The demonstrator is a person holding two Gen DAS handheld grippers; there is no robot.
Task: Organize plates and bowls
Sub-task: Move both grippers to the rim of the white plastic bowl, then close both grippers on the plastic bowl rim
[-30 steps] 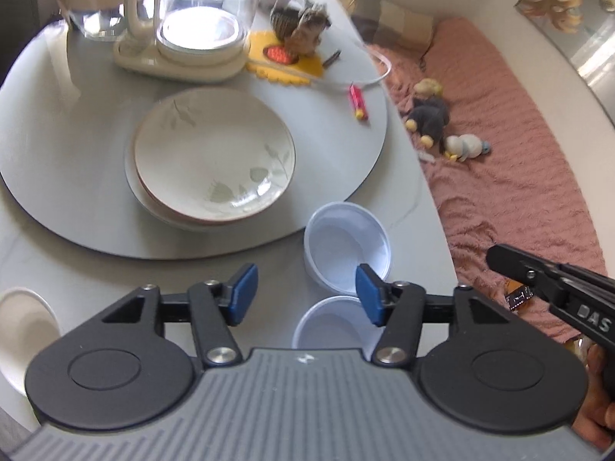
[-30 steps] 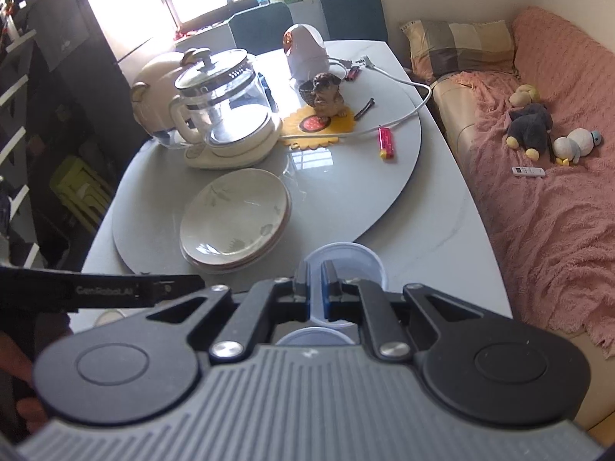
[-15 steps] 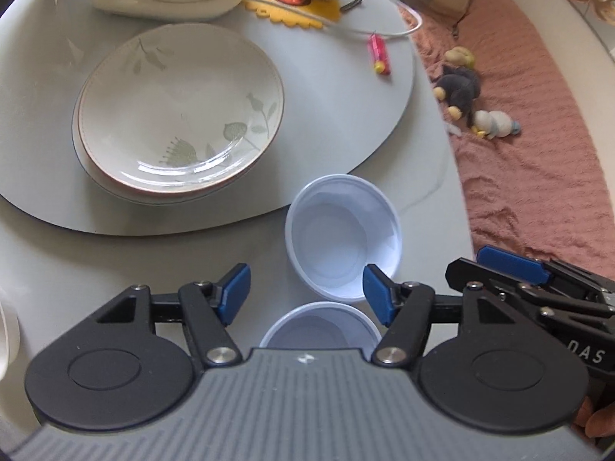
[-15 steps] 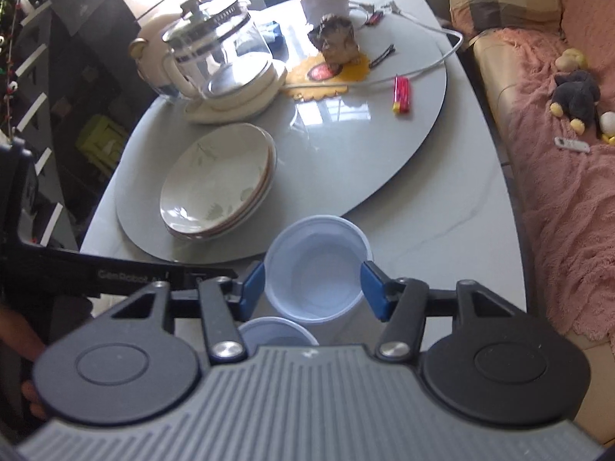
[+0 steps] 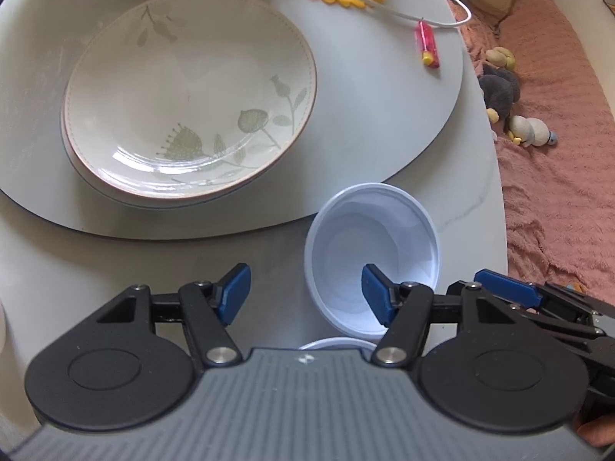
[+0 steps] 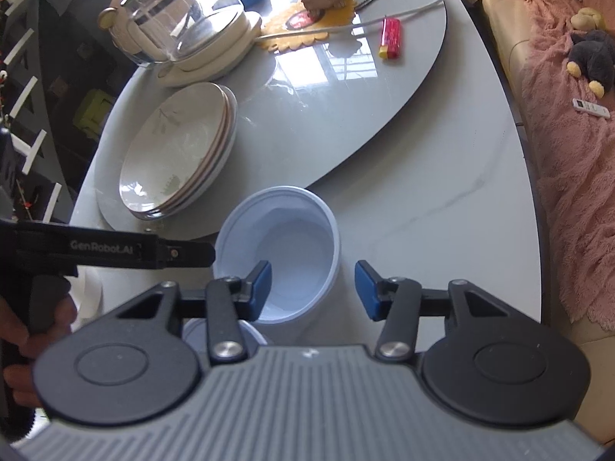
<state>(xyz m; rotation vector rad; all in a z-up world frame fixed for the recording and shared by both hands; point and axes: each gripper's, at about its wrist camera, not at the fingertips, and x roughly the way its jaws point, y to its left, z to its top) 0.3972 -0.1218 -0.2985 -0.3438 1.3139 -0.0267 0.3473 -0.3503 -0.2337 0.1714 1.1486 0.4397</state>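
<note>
As both grippers descended, white bowl (image 5: 372,257) nearer, right gripper (image 6: 312,290) narrowing

My right gripper (image 6: 313,288) is angled down over the desk (image 6: 442,207), and its jaws have just been closing a little, nothing pressed between them. The left blue pad sits inside the white bowl (image 6: 280,253), the right pad outside its rim. A second white bowl (image 6: 225,332) peeks out below my left finger. Ahead and left, stacked plates (image 6: 177,150) rest on the turntable (image 6: 346,115). The left gripper (image 6: 115,251) reaches in from the left.
</note>
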